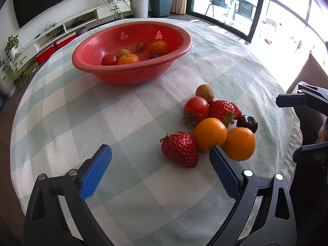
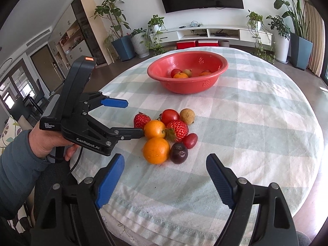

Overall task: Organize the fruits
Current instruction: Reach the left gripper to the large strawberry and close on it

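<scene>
A red colander bowl (image 1: 114,75) at the table's far side holds several fruits, among them two oranges and a tomato; it also shows in the right wrist view (image 2: 184,86). A cluster of fruit lies nearer: two strawberries (image 1: 180,149), two oranges (image 1: 210,133), a tomato (image 1: 195,108), a brown longan (image 1: 205,93) and a dark plum (image 1: 247,123). My left gripper (image 1: 161,152) is open and empty, its fingers either side of the near strawberry; it shows in the right wrist view (image 2: 134,117). My right gripper (image 2: 165,164) is open and empty, just short of the near orange (image 2: 156,150).
The round table has a pale green checked cloth (image 2: 256,133). Its near edge (image 2: 164,223) lies under my right gripper. A hand in a grey sleeve (image 2: 45,141) holds the left gripper. A TV, a white cabinet and potted plants stand behind the table.
</scene>
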The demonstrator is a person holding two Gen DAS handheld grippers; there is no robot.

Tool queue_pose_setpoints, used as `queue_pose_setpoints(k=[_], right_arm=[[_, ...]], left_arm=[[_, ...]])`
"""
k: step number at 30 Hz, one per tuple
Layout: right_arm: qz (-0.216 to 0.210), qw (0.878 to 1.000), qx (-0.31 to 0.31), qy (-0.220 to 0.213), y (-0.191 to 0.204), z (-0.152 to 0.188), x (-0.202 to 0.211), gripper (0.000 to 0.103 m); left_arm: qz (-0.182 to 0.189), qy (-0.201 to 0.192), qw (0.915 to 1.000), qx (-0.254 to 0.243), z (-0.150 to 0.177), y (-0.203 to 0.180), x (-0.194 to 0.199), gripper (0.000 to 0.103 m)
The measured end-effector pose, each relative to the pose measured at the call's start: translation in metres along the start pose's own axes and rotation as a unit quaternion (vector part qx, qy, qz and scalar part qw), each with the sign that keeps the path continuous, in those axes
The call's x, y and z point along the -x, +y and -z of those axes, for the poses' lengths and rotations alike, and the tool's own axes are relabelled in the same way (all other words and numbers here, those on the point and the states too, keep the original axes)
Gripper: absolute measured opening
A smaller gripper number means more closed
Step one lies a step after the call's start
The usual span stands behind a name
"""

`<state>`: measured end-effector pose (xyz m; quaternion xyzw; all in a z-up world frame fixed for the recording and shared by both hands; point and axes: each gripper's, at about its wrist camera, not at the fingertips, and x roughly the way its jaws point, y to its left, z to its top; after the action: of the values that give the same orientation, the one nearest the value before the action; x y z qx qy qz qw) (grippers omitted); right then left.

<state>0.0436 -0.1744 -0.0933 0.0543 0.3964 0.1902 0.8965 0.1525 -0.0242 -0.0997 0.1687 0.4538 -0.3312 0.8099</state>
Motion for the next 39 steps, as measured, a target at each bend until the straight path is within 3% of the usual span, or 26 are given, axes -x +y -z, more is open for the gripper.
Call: queue_pose_setpoints(k=[6, 19, 22, 24, 27, 39], right_arm=[[0.002, 1.0, -0.001, 0.001, 0.001, 0.001, 0.0, 0.084], [0.0, 1.0, 0.001, 0.008, 0.002, 0.002, -0.004, 0.081], [0.0, 1.0, 0.0, 0.008, 0.002, 0.002, -0.004, 0.081], [-0.001, 1.0, 0.0, 0.007, 0.002, 0.002, -0.004, 0.081], [0.0, 1.0, 0.0, 0.006, 0.001, 0.002, -0.004, 0.081], [0.0, 1.0, -0.001, 0.01, 0.001, 0.003, -0.003, 0.078]], left_arm=[[0.016, 0.011, 0.9998, -0.005, 0.001, 0.003, -0.001, 0.071], [0.023, 0.027, 0.9991, -0.022, 0.0, -0.009, -0.015, 0.07], [0.029, 0.027, 0.9989, -0.025, 0.0, -0.01, -0.016, 0.064], [0.032, 0.025, 0.9989, -0.025, 0.0, -0.009, -0.016, 0.051], [0.038, 0.02, 0.9989, -0.015, 0.0, -0.006, -0.014, 0.046], [0.038, 0.01, 0.9992, -0.012, 0.001, -0.01, -0.015, 0.047]])
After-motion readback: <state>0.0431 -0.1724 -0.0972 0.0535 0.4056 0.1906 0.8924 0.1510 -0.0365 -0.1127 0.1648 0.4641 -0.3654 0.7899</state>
